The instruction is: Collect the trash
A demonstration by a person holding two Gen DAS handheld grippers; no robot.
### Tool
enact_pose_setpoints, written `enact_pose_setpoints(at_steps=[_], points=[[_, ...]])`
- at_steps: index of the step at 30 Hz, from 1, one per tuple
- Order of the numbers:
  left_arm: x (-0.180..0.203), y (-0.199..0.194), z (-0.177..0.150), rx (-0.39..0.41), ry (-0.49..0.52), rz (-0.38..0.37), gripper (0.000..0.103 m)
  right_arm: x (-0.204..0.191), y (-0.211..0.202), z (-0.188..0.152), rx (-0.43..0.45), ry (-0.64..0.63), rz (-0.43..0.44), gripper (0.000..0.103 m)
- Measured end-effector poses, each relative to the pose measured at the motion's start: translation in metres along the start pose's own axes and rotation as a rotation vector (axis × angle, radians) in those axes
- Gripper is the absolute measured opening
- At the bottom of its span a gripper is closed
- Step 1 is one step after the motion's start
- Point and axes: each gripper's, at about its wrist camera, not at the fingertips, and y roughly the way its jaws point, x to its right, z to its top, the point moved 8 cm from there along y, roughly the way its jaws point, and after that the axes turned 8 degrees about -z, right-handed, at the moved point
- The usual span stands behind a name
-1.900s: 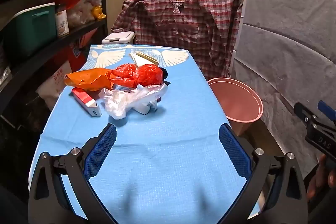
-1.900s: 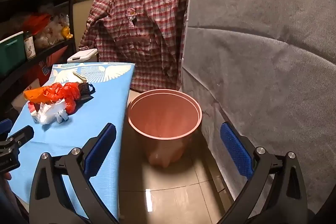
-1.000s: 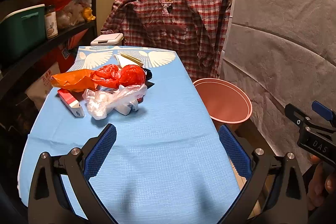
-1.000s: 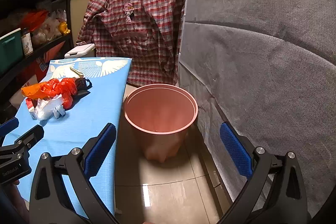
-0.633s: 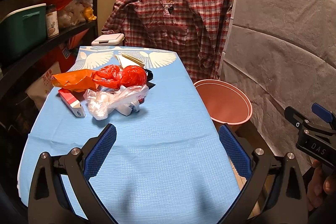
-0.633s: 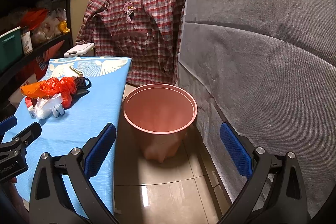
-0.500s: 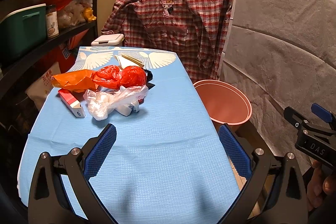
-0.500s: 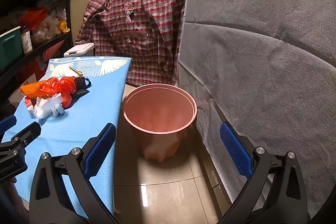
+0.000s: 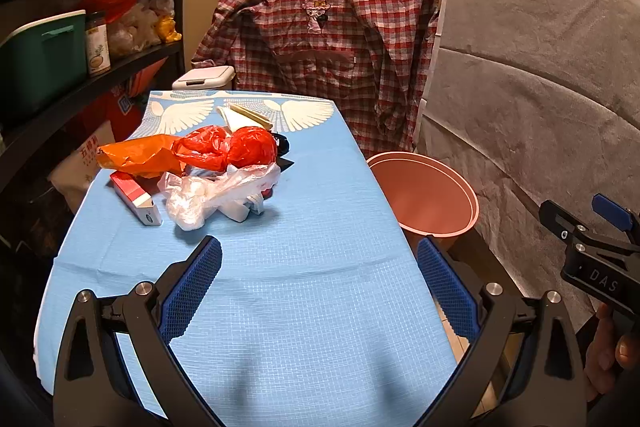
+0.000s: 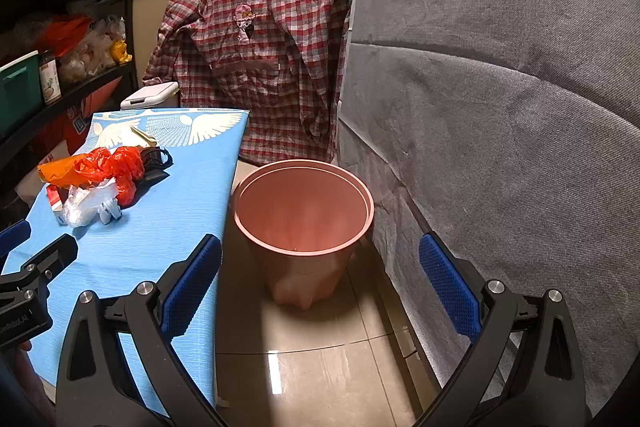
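A pile of trash lies on the blue table (image 9: 304,267): an orange bag (image 9: 136,157), a red bag (image 9: 244,147), a clear plastic bag (image 9: 212,193), a red and white carton (image 9: 138,197) and a cream wrapper (image 9: 246,117). The pile also shows in the right wrist view (image 10: 96,183). A pink bin (image 10: 304,215) stands on the floor right of the table; it also shows in the left wrist view (image 9: 424,195). My left gripper (image 9: 320,279) is open and empty, above the table's near half. My right gripper (image 10: 320,267) is open and empty, in front of the bin.
A checked shirt (image 9: 320,39) hangs behind the table. Dark shelves (image 9: 60,75) with a green box and jars stand at the left. A grey padded surface (image 10: 500,107) fills the right side. A white lidded bin (image 9: 202,77) sits beyond the table. The floor (image 10: 312,367) is tiled.
Both views have shifted only slightly. Over the last two seconds the left gripper drew back a little from the trash pile. Nothing was taken hold of.
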Motion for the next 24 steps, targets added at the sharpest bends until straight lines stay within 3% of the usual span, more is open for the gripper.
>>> enact_pose_setpoints(at_steps=[24], points=[[0.0007,-0.0001,-0.0006,0.002,0.001,0.0,0.095,-0.0003,-0.0002,0.0002,0.001,-0.002,-0.002,0.093]])
